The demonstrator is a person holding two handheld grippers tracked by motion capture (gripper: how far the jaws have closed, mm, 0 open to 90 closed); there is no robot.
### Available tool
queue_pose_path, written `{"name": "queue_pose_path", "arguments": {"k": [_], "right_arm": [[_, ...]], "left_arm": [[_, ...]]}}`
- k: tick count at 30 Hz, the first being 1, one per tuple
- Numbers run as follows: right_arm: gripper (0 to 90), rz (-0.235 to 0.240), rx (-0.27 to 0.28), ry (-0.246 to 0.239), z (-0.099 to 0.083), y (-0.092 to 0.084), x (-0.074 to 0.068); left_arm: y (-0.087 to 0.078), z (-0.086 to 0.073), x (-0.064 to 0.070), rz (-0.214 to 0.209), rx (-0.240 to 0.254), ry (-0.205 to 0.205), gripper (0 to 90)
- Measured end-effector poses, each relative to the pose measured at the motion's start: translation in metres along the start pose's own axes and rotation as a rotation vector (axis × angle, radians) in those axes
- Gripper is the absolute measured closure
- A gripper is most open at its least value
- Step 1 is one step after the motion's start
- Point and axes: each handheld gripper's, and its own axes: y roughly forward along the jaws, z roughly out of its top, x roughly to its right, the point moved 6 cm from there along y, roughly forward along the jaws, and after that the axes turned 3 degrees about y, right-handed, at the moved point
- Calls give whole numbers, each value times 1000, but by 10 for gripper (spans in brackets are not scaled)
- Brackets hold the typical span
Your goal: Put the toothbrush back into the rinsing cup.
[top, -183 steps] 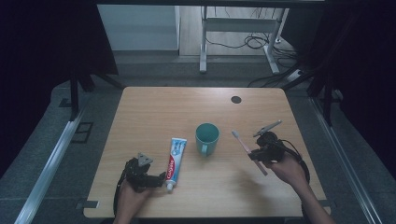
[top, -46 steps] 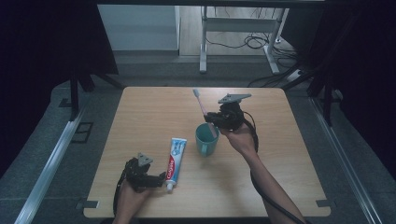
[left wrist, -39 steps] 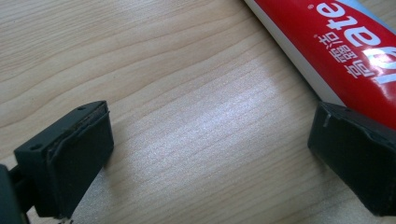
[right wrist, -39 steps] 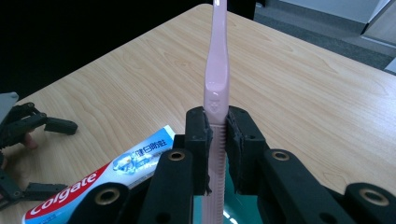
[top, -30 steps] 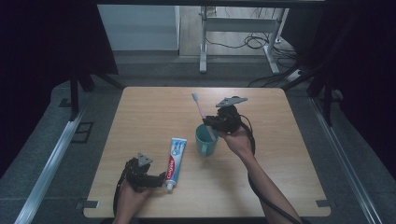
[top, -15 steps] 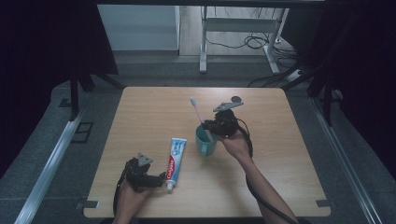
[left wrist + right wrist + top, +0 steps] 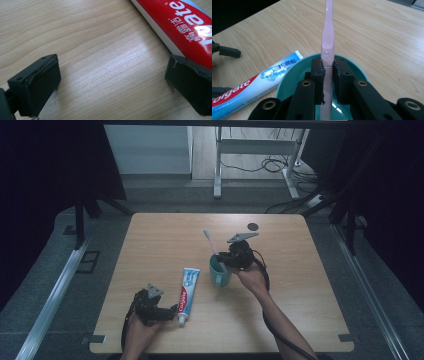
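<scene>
The right claw (image 7: 329, 75) pinches the pink toothbrush (image 7: 328, 45) upright, its handle end directly below, inside the teal cup (image 7: 354, 67), seemingly to stand it there. The left claw (image 7: 112, 82) rests gaping on the table (image 7: 82, 37), toothpaste tube (image 7: 185, 27) just beside one jaw.

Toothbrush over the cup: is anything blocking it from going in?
Nothing visible does. The right hand-held gripper is shut on the pink toothbrush, right above the open teal cup, whose inside looks empty. The toothpaste tube lies apart, beside the cup.
</scene>
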Motion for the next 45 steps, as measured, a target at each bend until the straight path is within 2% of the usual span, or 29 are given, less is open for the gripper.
{"name": "queue_pose_path", "arguments": {"k": [14,32,45], "right_arm": [[778,8,-39,11,-10,10,1],[772,12,-82,13,-18,13,4],[721,14,-76,4,-16,11,1]], "left_arm": [[0,0,0,0,0,0,2],[0,0,0,0,0,-1,2],[0,0,0,0,0,0,2]]}}
